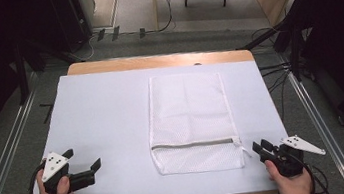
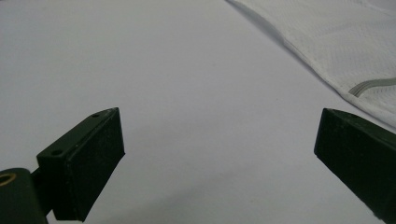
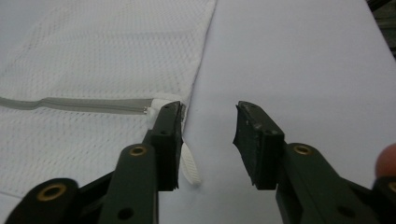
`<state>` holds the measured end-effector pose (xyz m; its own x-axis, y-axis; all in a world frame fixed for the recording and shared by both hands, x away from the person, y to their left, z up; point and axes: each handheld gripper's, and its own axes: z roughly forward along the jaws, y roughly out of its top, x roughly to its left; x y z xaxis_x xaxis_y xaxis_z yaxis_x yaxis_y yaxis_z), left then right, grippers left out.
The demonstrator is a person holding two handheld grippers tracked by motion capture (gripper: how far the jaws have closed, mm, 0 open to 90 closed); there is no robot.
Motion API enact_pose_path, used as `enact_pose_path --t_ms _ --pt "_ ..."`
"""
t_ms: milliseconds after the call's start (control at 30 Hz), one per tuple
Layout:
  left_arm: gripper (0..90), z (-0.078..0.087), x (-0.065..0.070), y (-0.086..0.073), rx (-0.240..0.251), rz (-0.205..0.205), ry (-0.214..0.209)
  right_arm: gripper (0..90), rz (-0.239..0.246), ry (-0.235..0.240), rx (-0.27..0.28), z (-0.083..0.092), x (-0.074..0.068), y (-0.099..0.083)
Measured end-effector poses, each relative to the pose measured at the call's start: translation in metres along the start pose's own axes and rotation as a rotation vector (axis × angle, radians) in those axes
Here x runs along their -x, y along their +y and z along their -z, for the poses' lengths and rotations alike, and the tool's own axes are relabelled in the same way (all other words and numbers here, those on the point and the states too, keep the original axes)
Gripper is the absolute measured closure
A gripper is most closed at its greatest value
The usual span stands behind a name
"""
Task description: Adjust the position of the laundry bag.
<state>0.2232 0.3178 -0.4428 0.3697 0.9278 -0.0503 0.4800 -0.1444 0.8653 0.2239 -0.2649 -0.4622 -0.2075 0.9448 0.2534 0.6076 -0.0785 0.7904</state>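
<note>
White mesh laundry bag (image 1: 191,122) flat on the table (image 1: 101,111), right of centre, grey zipper (image 1: 191,144) near its front edge | left gripper (image 1: 86,163) spread wide, well apart, bare sheet around | right gripper (image 1: 259,147) parted just beside the zipper pull tab (image 3: 190,165), near table's right edge

White mesh zip bag (image 2: 336,42) cut off at top/right edges in left gripper view, white zip pull tab (image 3: 189,165) partly behind right gripper's (image 3: 205,140) black jaw
</note>
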Motion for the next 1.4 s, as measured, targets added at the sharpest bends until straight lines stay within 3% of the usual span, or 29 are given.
enact_pose_path --t_ms 233,400,667,800,833,933,1067,1133,1233,1333,1400 --pt "1.6 -0.001 0.001 -0.001 -0.009 0.01 0.001 69.3 0.011 -0.039 -0.007 0.001 -0.005 0.002" --pt "1.6 -0.002 0.006 -0.001 -0.008 0.01 -0.01 67.8 0.019 -0.016 -0.008 -0.002 -0.012 0.005" --pt "1.7 -0.011 0.026 0.004 -0.027 0.011 -0.033 68.1 0.023 -0.03 -0.056 -0.009 -0.021 0.002" --pt "1.9 -0.017 0.039 0.009 -0.042 0.038 -0.04 68.1 0.008 -0.032 -0.086 -0.012 -0.022 0.001" --pt "7.1 -0.019 0.048 0.01 -0.034 0.045 -0.044 66.2 -0.01 -0.016 -0.091 -0.013 -0.023 0.001" --pt "10.8 -0.023 0.06 0.012 -0.035 0.052 -0.056 65.1 -0.006 -0.012 -0.098 -0.014 -0.025 0.0" --pt "16.3 -0.036 0.088 0.014 -0.075 0.003 -0.088 62.2 0.025 -0.031 -0.113 -0.018 -0.033 0.0" --pt "19.0 -0.038 0.091 0.013 -0.081 -0.002 -0.086 62.2 0.024 -0.033 -0.113 -0.019 -0.034 0.001" --pt "29.4 -0.047 0.103 0.014 -0.113 0.023 -0.097 61.4 0.023 -0.044 -0.103 -0.025 -0.035 0.006" --pt "34.3 -0.053 0.111 0.015 -0.13 0.022 -0.117 59.7 0.026 -0.058 -0.094 -0.025 -0.036 0.006" --pt "40.4 -0.065 0.119 0.019 -0.158 0.001 -0.132 58.7 0.026 -0.063 -0.08 -0.024 -0.037 0.006"
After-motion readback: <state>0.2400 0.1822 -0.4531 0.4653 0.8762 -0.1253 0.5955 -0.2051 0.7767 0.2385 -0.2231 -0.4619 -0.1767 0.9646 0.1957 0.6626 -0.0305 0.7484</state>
